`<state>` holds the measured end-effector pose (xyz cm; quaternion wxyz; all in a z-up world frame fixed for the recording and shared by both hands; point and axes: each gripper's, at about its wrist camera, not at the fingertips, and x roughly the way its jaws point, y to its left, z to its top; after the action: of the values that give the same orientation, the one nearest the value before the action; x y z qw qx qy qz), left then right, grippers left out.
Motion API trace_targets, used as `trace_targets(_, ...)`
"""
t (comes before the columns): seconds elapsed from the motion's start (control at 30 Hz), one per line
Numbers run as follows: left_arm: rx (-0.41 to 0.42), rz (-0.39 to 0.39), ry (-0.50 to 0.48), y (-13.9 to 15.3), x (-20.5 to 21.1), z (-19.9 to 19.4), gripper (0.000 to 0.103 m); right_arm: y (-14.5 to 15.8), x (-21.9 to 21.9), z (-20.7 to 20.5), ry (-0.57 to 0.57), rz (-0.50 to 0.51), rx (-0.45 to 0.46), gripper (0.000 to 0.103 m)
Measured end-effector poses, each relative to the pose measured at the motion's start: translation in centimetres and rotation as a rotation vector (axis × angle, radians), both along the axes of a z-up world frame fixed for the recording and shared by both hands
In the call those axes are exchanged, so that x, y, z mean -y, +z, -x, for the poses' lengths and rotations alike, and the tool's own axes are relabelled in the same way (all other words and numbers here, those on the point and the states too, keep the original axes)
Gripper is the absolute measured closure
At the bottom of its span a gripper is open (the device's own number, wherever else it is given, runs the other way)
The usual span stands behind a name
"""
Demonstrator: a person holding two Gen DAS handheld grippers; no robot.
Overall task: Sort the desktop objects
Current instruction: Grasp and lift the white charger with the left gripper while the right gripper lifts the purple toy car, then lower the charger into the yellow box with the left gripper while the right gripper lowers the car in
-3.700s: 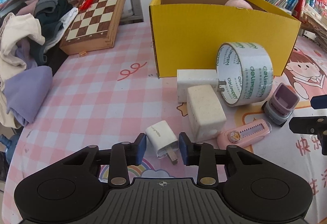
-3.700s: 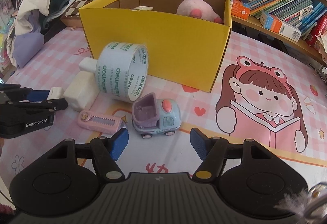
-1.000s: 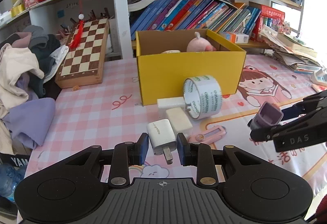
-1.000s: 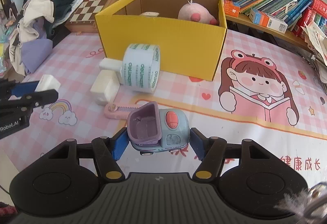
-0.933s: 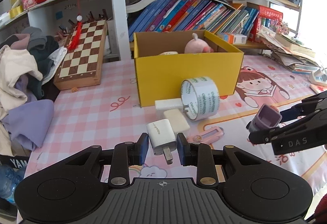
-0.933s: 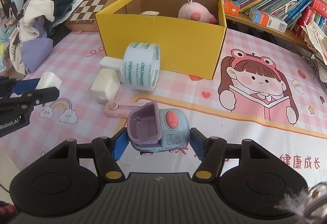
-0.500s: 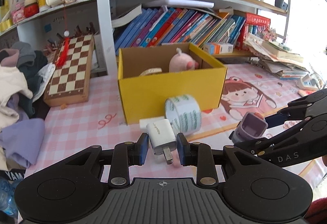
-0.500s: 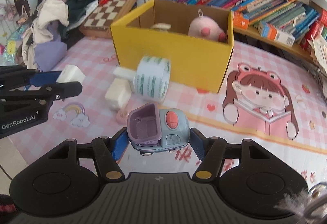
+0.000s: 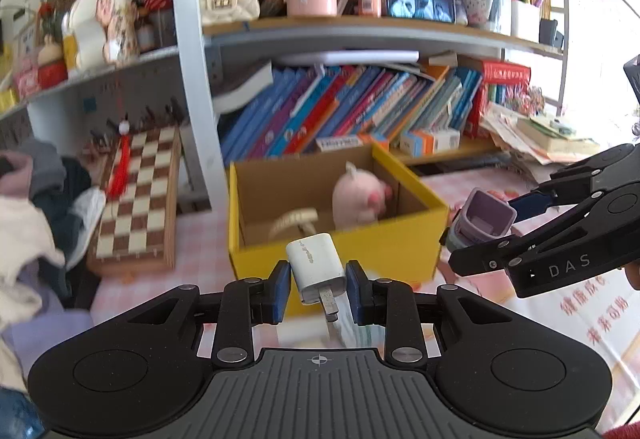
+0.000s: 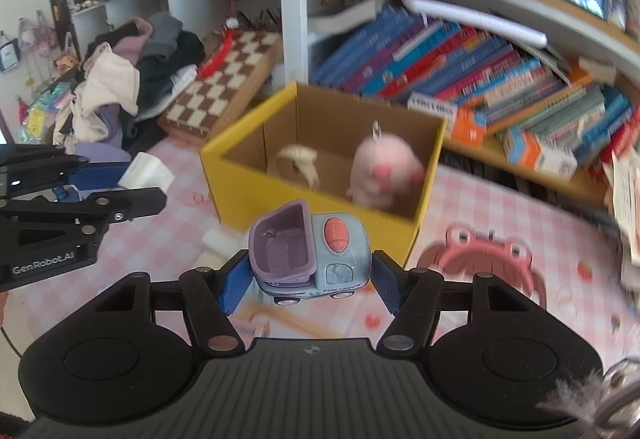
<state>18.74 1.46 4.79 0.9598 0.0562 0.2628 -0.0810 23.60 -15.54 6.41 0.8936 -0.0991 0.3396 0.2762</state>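
Note:
My left gripper (image 9: 318, 289) is shut on a white plug charger (image 9: 316, 267), held in the air in front of the open yellow box (image 9: 396, 243). My right gripper (image 10: 308, 277) is shut on a purple and blue toy truck (image 10: 310, 251), held in the air before the same box (image 10: 232, 175). The box holds a pink plush pig (image 9: 358, 201) and a cream ring-shaped item (image 9: 294, 221). The right gripper with the truck (image 9: 486, 221) also shows in the left wrist view, right of the box. The charger (image 10: 146, 169) shows in the right wrist view, left of the box.
A chessboard (image 9: 138, 199) leans behind the box on the left, beside a pile of clothes (image 10: 120, 91). Shelves of books (image 9: 360, 111) stand behind the box. A pink checked mat (image 10: 520, 251) with a cartoon print covers the table. White items (image 10: 216, 243) lie blurred below the box front.
Both grippers have risen and moved toward the box with the charger and the truck in them. I now look down into the box from higher up.

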Motion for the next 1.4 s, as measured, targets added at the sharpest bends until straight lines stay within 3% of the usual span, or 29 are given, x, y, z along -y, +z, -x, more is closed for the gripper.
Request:
trace_targets(0.3, 0.051, -0.034, 0.021, 1.9, 0.2, -5.1, 0.075, 3.5, -1.2, -5.1, 0.079, 0.047, 0.136, 0.041)
trace_targets(0.4, 0.034, -0.035, 0.026, 1.9, 0.3, -7.1, 0.075, 3.8, -1.8, -7.3, 0.107, 0.069, 0.142, 0.041)
trace_targets(0.7, -0.028, -0.052, 0.053, 0.6, 0.6, -11.9, 0.075, 1.5, -3.9, -13.2, 0.127, 0.122, 0.046, 0.041)
trace_targets(0.87, -0.072, -0.059, 0.06, -0.6, 1.1, -13.6, 0.075, -0.4, -5.2, -14.7, 0.152, 0.155, -0.016, 0.041)
trace_targets(1.03, -0.134, -0.011, 0.079, -1.5, 0.4, -14.9, 0.075, -1.6, -5.6, -16.1, 0.162, 0.158, -0.088, 0.041)
trace_targets(1.4, -0.237, -0.02, 0.091, -3.6, 0.2, -17.0, 0.075, -4.7, -7.0, -18.9, 0.209, 0.209, -0.243, 0.041)
